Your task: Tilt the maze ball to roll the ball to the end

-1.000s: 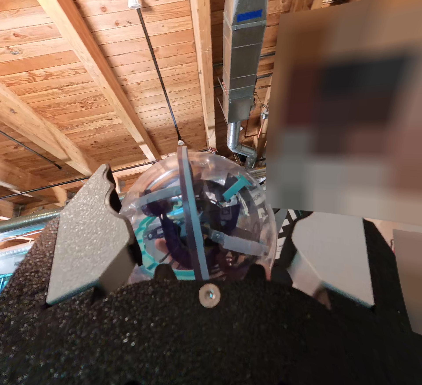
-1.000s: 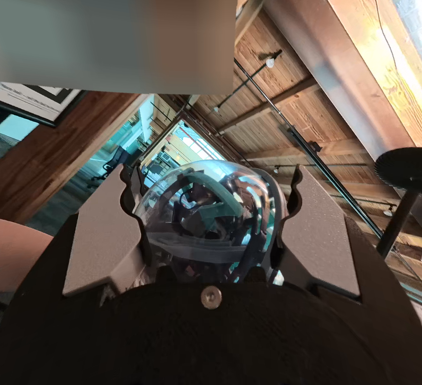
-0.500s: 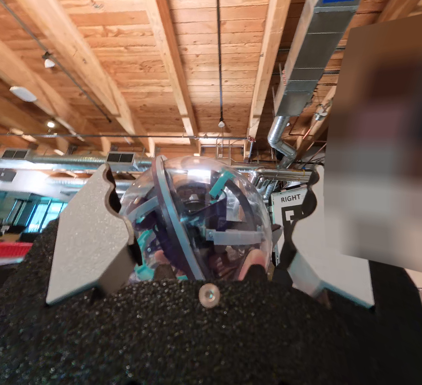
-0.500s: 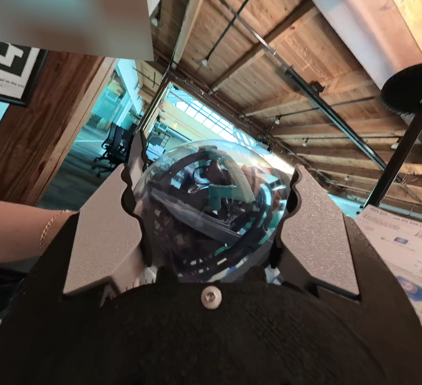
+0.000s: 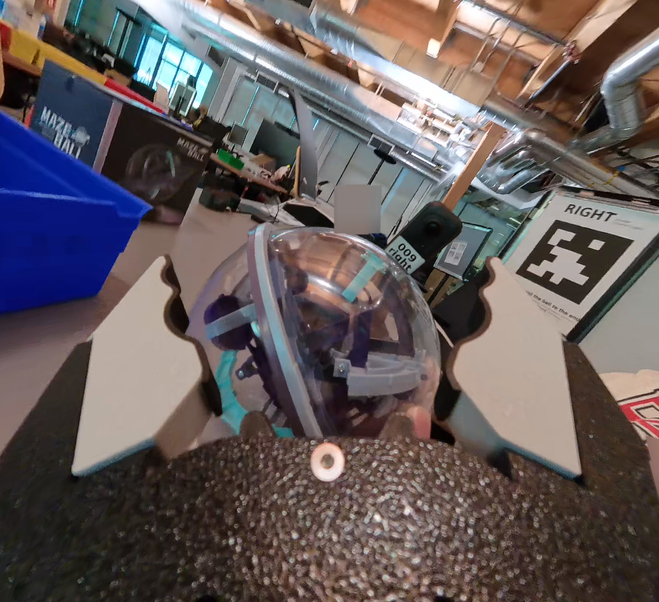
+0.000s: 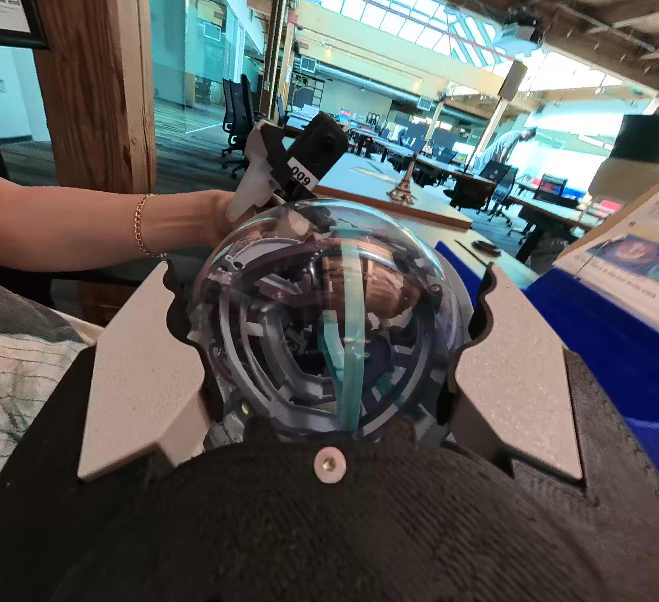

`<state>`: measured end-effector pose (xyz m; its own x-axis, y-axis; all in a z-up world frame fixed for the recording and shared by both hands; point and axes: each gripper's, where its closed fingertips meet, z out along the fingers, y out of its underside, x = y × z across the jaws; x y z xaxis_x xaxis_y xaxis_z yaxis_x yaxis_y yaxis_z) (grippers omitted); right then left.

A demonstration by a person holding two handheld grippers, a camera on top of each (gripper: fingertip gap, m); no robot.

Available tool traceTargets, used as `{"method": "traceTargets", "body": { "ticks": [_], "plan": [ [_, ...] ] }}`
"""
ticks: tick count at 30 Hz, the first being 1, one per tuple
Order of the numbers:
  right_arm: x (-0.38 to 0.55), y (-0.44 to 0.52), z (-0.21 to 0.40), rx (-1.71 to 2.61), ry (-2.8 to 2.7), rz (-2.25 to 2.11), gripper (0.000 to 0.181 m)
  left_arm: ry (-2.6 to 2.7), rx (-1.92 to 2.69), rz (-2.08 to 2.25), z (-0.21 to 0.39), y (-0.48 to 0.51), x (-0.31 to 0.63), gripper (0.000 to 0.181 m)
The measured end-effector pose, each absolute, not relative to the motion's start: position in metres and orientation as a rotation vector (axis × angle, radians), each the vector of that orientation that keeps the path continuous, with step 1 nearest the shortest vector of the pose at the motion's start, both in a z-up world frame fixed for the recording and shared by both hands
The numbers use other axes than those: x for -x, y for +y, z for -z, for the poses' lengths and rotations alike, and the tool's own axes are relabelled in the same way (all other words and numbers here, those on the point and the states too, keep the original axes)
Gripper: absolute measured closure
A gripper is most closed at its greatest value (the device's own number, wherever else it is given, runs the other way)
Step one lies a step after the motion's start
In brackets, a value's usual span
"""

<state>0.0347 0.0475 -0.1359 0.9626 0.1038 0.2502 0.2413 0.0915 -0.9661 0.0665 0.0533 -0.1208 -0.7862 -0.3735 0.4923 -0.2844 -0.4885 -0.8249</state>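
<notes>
In the left wrist view, we see a blue plastic bin (image 5: 53, 228) well off to the left of the jaws, with a dark printed box (image 5: 157, 164) behind it on the pale table (image 5: 42, 353). Our left gripper (image 5: 313, 335) presents two flat grey fingers (image 5: 142, 363) with wavy inner edges, set on a coarse, speckled black body. They close against the sides of the one maze ball (image 5: 313, 328), a clear hard sphere with a grey seam ring and grey, purple and teal tracks curving inside. Beyond the right jaw stands a white card with a black-and-white square marker (image 5: 570, 263).

In the right wrist view, a person's forearm with a thin gold bracelet (image 6: 142, 228) lies left of the jaws. Our right gripper (image 6: 328, 335) clamps the same maze ball (image 6: 321, 317) between its two grey fingers (image 6: 513, 381). The small rolling ball within we cannot pick out. Right of the jaws sits the blue bin (image 6: 588, 335).
</notes>
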Motion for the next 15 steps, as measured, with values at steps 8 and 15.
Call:
{"method": "traceTargets", "body": {
  "ticks": [8, 15],
  "plan": [
    [-0.047, 0.054, 0.164, 1.594, -0.271, 0.143, 0.025, 1.746, 1.017, 2.302, 0.152, 0.044, -0.072, 0.026],
    [-0.054, 0.057, 0.171, 1.629, -0.279, 0.221, 0.035, 1.793, 0.854, 2.167, 0.158, 0.048, -0.071, 0.026]
  ]
}}
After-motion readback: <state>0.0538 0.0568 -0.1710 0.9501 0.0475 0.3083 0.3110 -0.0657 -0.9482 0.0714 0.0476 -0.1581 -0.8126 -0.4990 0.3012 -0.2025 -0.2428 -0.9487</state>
